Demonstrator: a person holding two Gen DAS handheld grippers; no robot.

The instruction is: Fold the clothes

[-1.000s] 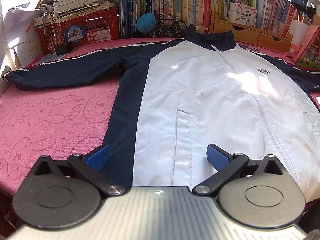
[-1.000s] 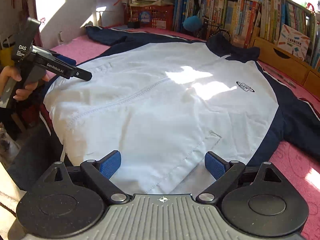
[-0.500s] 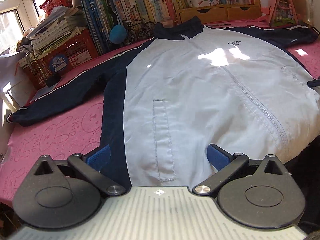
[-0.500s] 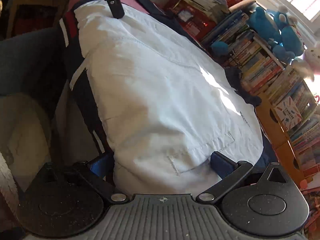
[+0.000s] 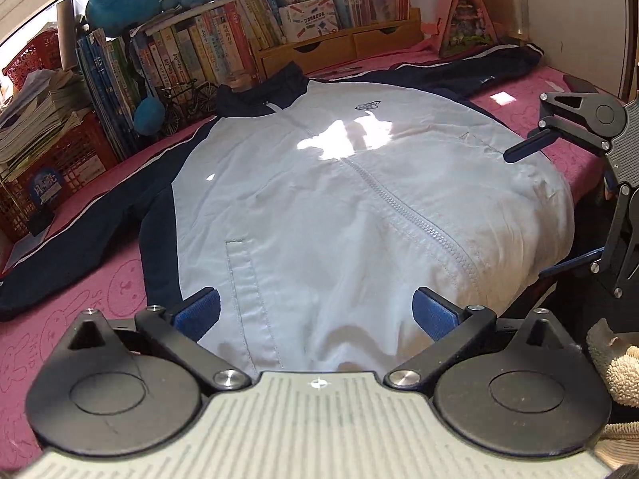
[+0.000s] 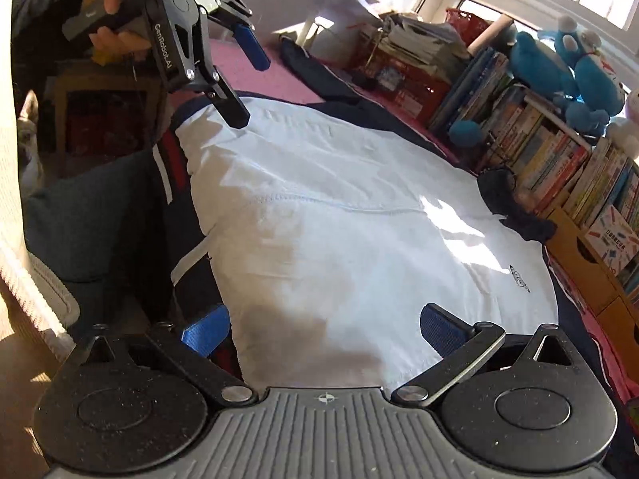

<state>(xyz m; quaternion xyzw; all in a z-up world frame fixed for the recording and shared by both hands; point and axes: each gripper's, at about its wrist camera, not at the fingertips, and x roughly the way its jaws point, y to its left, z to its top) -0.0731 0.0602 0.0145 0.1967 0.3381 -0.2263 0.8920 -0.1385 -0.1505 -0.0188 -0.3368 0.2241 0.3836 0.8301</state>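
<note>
A white jacket with navy sleeves and collar lies front up, zipped, on a pink table cover; its hem hangs over the near edge. My left gripper is open above the hem near the left pocket, nothing between its blue pads. It also shows in the right wrist view as the left gripper, held by a hand over the far hem corner. My right gripper is wide open over the jacket's other hem corner, holding nothing. The right gripper appears at the left wrist view's right edge, turned on its side.
Bookshelves, a red basket of papers, wooden drawers, a small model bicycle and blue plush toys line the table's far side. A navy sleeve stretches left. A dark seat sits below the near edge.
Both wrist views have rolled and shifted sideways along the hem. The right gripper has come into the left wrist view's right edge. Both grippers stay open and empty.
</note>
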